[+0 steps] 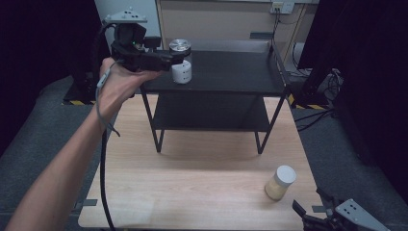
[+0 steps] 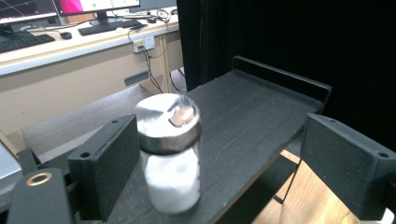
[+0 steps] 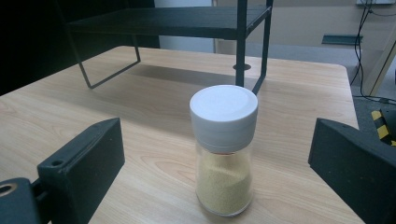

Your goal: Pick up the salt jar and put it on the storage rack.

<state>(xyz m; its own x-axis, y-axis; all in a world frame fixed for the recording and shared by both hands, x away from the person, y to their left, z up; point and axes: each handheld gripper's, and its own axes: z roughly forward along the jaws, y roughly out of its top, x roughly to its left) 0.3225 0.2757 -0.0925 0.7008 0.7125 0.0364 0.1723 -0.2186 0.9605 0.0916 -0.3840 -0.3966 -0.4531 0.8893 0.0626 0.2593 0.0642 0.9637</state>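
**Released shaker could get clipped**

High view: the left gripper sits at the white-filled shaker on the black rack's top shelf.

Left gripper view: jaws wide, shaker between them, nearer one; a sideways pull could topple it.

Right gripper view: the right gripper's jaws gape around the yellow-powder jar, untouched.

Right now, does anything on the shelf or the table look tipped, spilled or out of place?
Nothing stands out. The silver-lidded jar of white powder stands upright on the black shelf, between the open jaws of the left gripper. The white-capped jar of yellowish granules stands upright on the wooden table before the open right gripper. No spills show.
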